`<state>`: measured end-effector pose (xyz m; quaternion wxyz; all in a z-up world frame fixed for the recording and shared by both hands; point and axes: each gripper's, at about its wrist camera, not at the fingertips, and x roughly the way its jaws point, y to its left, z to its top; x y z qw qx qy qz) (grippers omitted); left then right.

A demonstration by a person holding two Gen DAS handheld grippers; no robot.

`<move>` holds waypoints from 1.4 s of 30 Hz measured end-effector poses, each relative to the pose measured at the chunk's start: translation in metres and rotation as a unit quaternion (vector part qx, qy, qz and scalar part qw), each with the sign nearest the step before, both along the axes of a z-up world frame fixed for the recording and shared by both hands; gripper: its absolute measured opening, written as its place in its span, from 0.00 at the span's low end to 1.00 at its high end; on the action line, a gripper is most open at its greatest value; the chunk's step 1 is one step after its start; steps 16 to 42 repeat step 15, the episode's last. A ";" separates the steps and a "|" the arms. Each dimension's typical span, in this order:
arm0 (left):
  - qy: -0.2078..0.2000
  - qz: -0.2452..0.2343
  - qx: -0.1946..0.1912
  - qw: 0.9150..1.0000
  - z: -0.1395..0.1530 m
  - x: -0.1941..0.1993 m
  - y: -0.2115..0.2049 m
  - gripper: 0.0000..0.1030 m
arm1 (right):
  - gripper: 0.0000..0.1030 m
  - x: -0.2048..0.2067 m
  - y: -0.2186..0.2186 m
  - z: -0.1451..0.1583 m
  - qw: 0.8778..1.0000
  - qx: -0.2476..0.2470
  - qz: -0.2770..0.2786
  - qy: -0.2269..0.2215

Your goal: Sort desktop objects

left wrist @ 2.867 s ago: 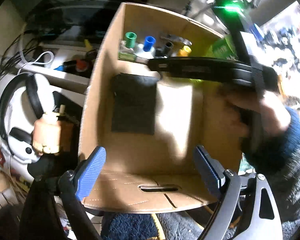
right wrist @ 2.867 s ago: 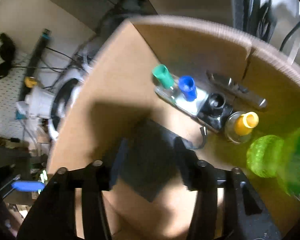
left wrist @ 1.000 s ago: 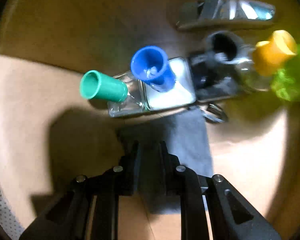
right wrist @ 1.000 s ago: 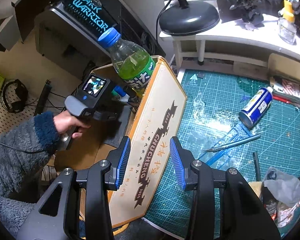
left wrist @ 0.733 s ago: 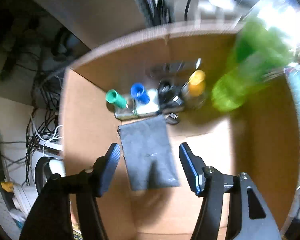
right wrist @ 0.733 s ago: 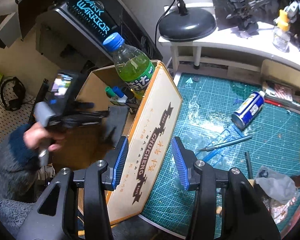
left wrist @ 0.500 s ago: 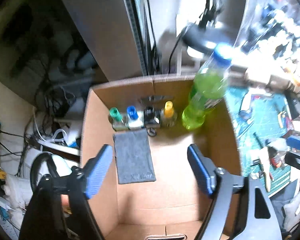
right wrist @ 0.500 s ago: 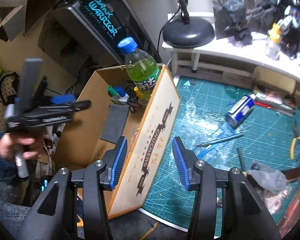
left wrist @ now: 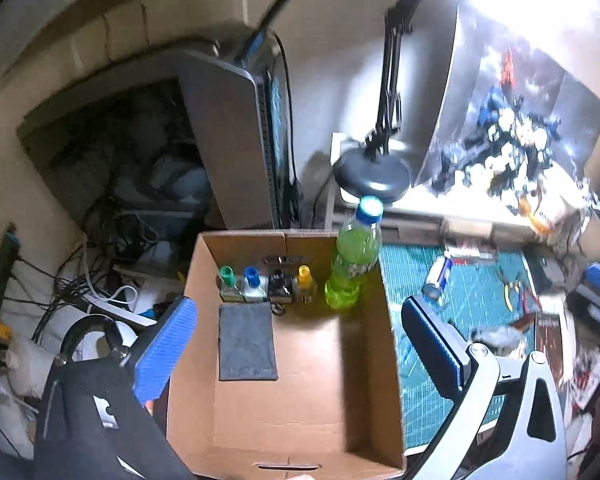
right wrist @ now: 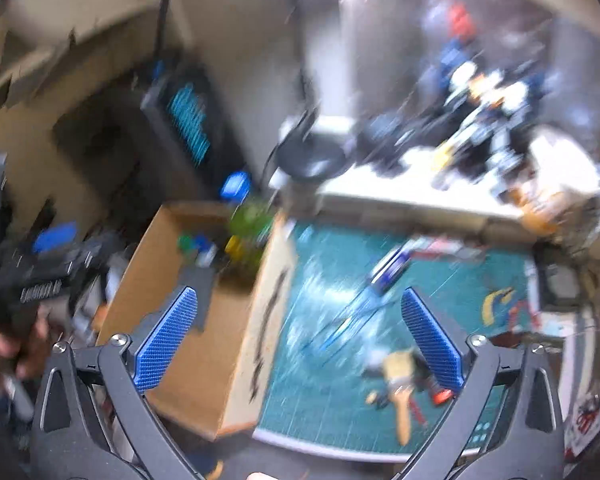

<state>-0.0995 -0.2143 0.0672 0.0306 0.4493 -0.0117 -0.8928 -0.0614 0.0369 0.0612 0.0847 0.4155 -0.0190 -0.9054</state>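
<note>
A cardboard box (left wrist: 388, 360) stands left of a green cutting mat (left wrist: 480, 280). On the box floor lies a grey pouch (left wrist: 247, 342). Behind it stand small bottles with a green cap (left wrist: 226, 274), a blue cap (left wrist: 251, 276) and a yellow cap (left wrist: 303, 276), and a tall green drink bottle (left wrist: 354, 264). My left gripper (left wrist: 296, 304) hangs high above the box, its jaws opening with nothing between them. My right gripper (right wrist: 296, 296) hovers over the box's right wall (right wrist: 256, 320) and the mat (right wrist: 340, 360) in a blurred view, its jaws also opening and empty.
A blue-and-white can (left wrist: 436, 278) and pliers (left wrist: 510, 294) lie on the mat. A black lamp base (left wrist: 372, 178) and model figures (left wrist: 512, 140) sit on the raised shelf behind. A computer tower (left wrist: 236, 140), cables and headphones (left wrist: 96, 336) crowd the left.
The left gripper let go of the grey pouch, rose out of the box and spread wide. The right gripper also rose, tilted up and opened from narrow to wide.
</note>
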 end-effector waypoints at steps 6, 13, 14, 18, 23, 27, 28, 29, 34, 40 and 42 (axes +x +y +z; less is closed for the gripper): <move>0.015 0.047 -0.018 0.999 0.013 0.023 0.026 1.00 | 1.00 0.002 0.039 0.013 1.000 0.022 -0.004 0.020; 0.015 0.123 -0.043 0.991 0.012 0.058 0.063 1.00 | 1.00 0.013 0.104 -0.002 0.998 0.009 0.057 -0.019; 0.014 0.131 -0.048 0.990 0.011 0.063 0.067 1.00 | 1.00 0.018 0.114 -0.003 0.998 0.003 0.061 -0.010; 0.013 0.138 -0.052 0.989 0.011 0.067 0.071 1.00 | 1.00 0.024 0.123 -0.005 0.998 -0.003 0.063 -0.001; 0.013 0.138 -0.052 0.989 0.011 0.067 0.071 1.00 | 1.00 0.024 0.123 -0.005 0.998 -0.003 0.063 -0.001; 0.013 0.138 -0.052 0.989 0.011 0.067 0.071 1.00 | 1.00 0.024 0.123 -0.005 0.998 -0.003 0.063 -0.001; 0.013 0.138 -0.052 0.989 0.011 0.067 0.071 1.00 | 1.00 0.024 0.123 -0.005 0.998 -0.003 0.063 -0.001; 0.013 0.138 -0.052 0.989 0.011 0.067 0.071 1.00 | 1.00 0.024 0.123 -0.005 0.998 -0.003 0.063 -0.001; 0.013 0.138 -0.052 0.989 0.011 0.067 0.071 1.00 | 1.00 0.024 0.123 -0.005 0.998 -0.003 0.063 -0.001; 0.013 0.138 -0.052 0.989 0.011 0.067 0.071 1.00 | 1.00 0.024 0.123 -0.005 0.998 -0.003 0.063 -0.001; 0.013 0.138 -0.052 0.989 0.011 0.067 0.071 1.00 | 1.00 0.024 0.123 -0.005 0.998 -0.003 0.063 -0.001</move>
